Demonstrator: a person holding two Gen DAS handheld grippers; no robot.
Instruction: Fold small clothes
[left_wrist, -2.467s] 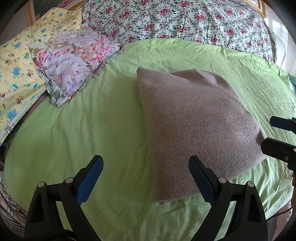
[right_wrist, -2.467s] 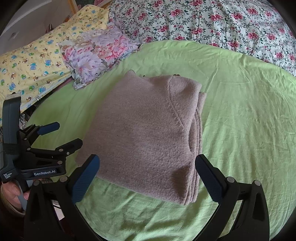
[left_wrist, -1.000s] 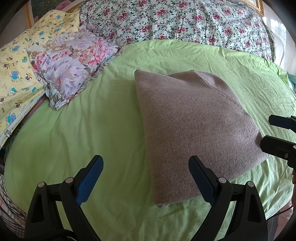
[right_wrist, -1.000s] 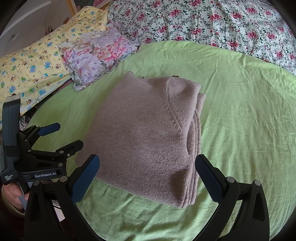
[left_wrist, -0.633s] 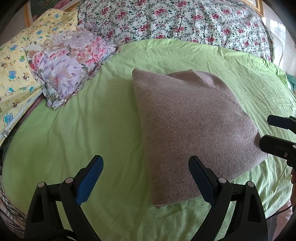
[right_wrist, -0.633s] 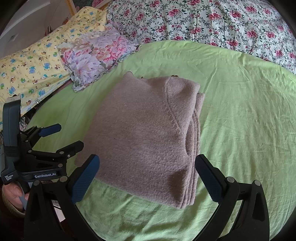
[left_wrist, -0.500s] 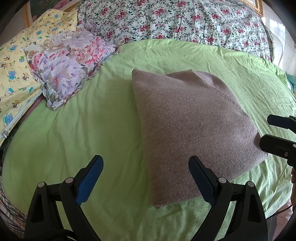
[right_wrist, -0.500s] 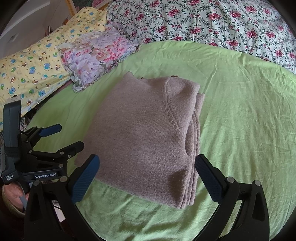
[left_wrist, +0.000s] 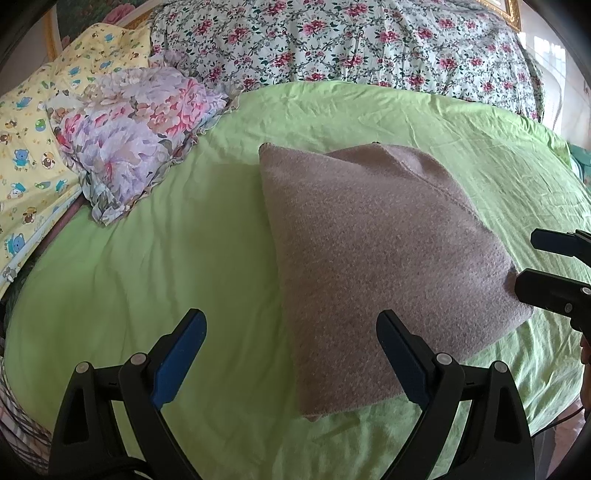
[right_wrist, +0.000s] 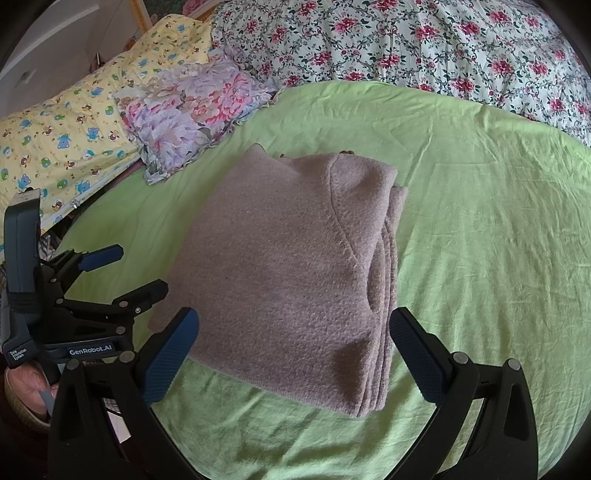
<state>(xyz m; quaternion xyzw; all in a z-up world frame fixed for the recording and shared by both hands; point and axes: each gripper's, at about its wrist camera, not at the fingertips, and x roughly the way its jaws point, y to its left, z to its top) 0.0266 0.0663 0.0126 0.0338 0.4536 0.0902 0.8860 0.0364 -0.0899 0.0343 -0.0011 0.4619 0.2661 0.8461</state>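
Observation:
A mauve knitted garment (left_wrist: 373, 258) lies folded into a thick rectangle on the green bed sheet (left_wrist: 166, 266); in the right wrist view (right_wrist: 291, 273) its stacked layers show along the right edge. My left gripper (left_wrist: 290, 343) is open and empty, held above the near left corner of the garment; it also shows in the right wrist view (right_wrist: 127, 271) at the left. My right gripper (right_wrist: 293, 341) is open and empty above the near edge of the garment; its fingers (left_wrist: 554, 291) show at the right of the left wrist view.
A frilled floral pillow (left_wrist: 129, 144) lies at the back left on the sheet. A yellow cartoon-print quilt (left_wrist: 26, 147) lies at the far left. A rose-print quilt (left_wrist: 351, 40) runs along the back. The sheet's near edge drops off below the grippers.
Both grippers stay open and empty near the folded garment. The left wrist view has shifted slightly, so the pillow and garment sit a little further left.

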